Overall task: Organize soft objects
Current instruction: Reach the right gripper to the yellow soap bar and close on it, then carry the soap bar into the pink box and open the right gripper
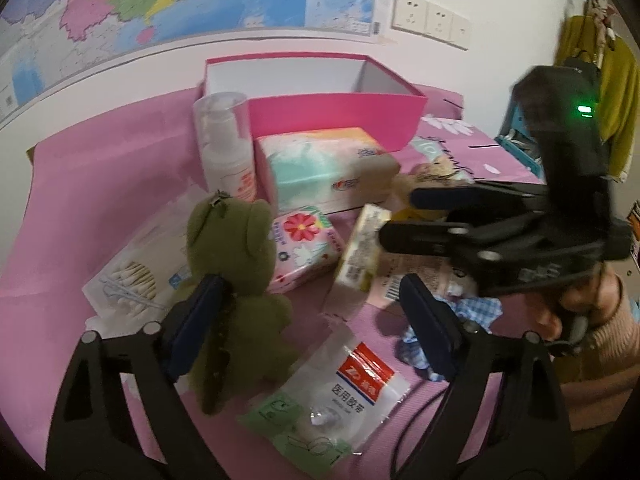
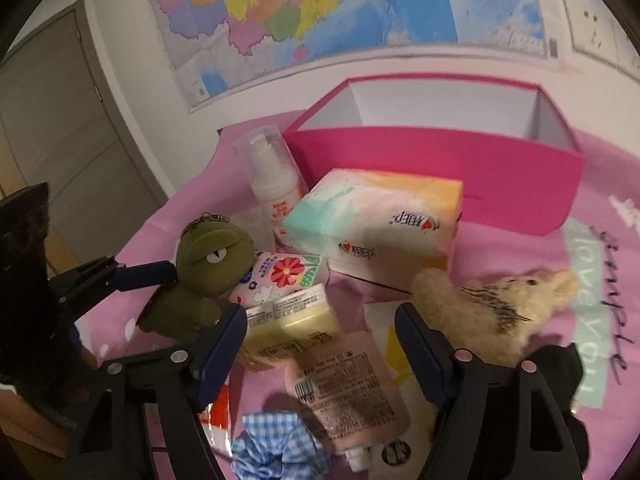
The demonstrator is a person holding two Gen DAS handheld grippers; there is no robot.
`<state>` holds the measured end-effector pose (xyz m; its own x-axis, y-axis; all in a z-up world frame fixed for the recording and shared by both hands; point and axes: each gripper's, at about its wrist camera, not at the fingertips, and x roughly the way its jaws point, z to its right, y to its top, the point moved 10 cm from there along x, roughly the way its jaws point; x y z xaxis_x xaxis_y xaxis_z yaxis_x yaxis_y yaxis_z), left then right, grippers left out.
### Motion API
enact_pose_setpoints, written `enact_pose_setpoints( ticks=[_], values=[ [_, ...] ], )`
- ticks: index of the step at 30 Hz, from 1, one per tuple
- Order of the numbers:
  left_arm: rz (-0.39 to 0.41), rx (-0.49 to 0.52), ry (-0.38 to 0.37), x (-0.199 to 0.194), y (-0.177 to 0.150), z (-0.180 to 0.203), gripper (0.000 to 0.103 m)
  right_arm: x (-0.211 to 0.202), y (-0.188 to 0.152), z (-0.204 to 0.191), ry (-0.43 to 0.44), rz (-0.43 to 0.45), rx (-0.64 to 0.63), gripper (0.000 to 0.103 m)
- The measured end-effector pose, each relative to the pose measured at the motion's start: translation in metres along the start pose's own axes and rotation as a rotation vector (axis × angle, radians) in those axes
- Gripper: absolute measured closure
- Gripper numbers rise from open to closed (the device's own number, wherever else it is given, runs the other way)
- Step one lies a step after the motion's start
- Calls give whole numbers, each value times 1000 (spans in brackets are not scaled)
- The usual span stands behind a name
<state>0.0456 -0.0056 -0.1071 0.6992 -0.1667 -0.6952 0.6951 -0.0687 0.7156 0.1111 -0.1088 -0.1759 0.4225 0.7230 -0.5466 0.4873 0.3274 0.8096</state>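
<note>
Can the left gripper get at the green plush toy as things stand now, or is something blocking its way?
Probably yes. The left gripper is open and already at the green plush toy: one finger lies against the toy's back, and nothing stands between them. The other finger is well off to the side, so the gripper would have to shift across first.

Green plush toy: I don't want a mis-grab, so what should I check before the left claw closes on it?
1. Left claw open: ok.
2. Green plush toy between its fingers: ok, though it sits against one finger only.
3. Flower tissue pack apart from the plush: cannot tell, they overlap.
4. Pink box open on top: ok.
5. Right claw clear of the plush: ok, open over the yellow pack.
</note>
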Motion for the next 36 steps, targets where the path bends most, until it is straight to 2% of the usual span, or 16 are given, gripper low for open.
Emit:
enact_pose_setpoints(
  ticks=[1, 4, 8, 10, 12, 14, 15, 17, 18, 21, 26, 31, 36],
  values=[
    [-1, 5, -8, -1, 0, 2, 25, 1, 1, -2, 4, 1, -7, 26],
    [-18, 14, -47, 0, -1, 9, 35, 1, 3, -5, 28, 5, -21, 26],
    [-46, 31, -83, 8, -5, 18, 42, 3, 4, -7, 39, -2, -33, 26],
    [-74, 29, -112, 15, -8, 23, 58, 6, 4, -9, 49, -10, -35, 27],
    [-98, 23, -120, 21, -11, 25, 64, 11, 3, -12, 70, -23, -38, 34],
    [-126, 8, -123, 29, -15, 25, 67, 18, 0, -13, 87, -44, -37, 35],
    [-132, 2, -119, 31, -16, 23, 67, 18, 0, -13, 114, -44, -26, 37],
    [-146, -27, -123, 33, -18, 18, 75, 20, -1, -12, 180, -48, 5, 43],
    [-154, -49, -131, 34, -18, 15, 78, 19, -1, -12, 186, -45, 5, 45],
    [-166, -97, -174, 34, -16, 11, 79, 17, 0, -9, 199, -37, 23, 49],
    [-158, -112, -214, 27, -2, 12, 79, -5, 5, -9, 176, 0, 35, 49],
    [-85, -74, -234, 12, 39, 16, 78, -32, 38, -4, 145, 90, 40, 49],
    [-15, -19, -195, 11, 101, 15, 78, -40, 84, 7, 101, 154, 35, 49]
  ],
)
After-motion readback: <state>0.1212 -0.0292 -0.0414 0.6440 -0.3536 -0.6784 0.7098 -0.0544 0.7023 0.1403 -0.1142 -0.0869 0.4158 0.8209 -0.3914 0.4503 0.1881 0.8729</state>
